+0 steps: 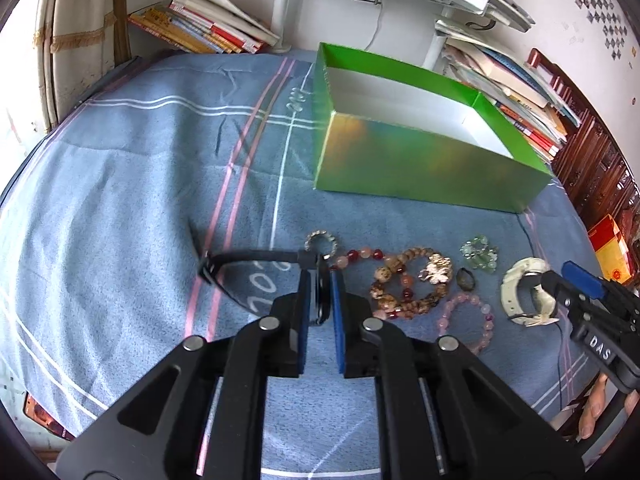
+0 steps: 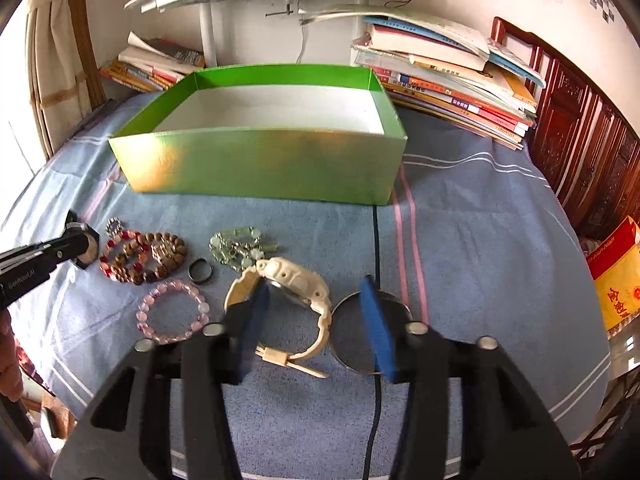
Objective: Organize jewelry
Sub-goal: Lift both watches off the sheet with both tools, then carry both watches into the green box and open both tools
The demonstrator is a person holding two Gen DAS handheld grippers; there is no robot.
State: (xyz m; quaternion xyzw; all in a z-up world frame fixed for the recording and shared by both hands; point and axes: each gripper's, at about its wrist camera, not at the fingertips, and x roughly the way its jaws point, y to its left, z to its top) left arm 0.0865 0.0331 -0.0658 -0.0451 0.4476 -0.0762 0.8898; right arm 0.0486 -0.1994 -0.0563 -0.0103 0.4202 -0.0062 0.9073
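Observation:
My left gripper (image 1: 321, 280) is shut on a black watch (image 1: 320, 300), whose strap (image 1: 248, 258) trails left over the blue cloth. My right gripper (image 2: 314, 286) is open around a white watch (image 2: 294, 280), its fingers on either side. Between them lie a brown bead bracelet (image 1: 412, 280), a red-pink bead string (image 1: 360, 256), a pink bead bracelet (image 2: 172, 310), a dark ring (image 2: 201, 271), a green bead cluster (image 2: 238, 246) and a small silver ring (image 1: 321, 240). An open green box (image 2: 260, 164) stands behind, inside white.
A metal bangle (image 2: 360, 364) lies by the right finger. Stacks of books (image 2: 452, 92) and a white desk leg (image 1: 282, 4) stand behind the box. A red-yellow bag (image 2: 618, 276) is at the right edge. Dark wooden furniture (image 2: 576, 148) is to the right.

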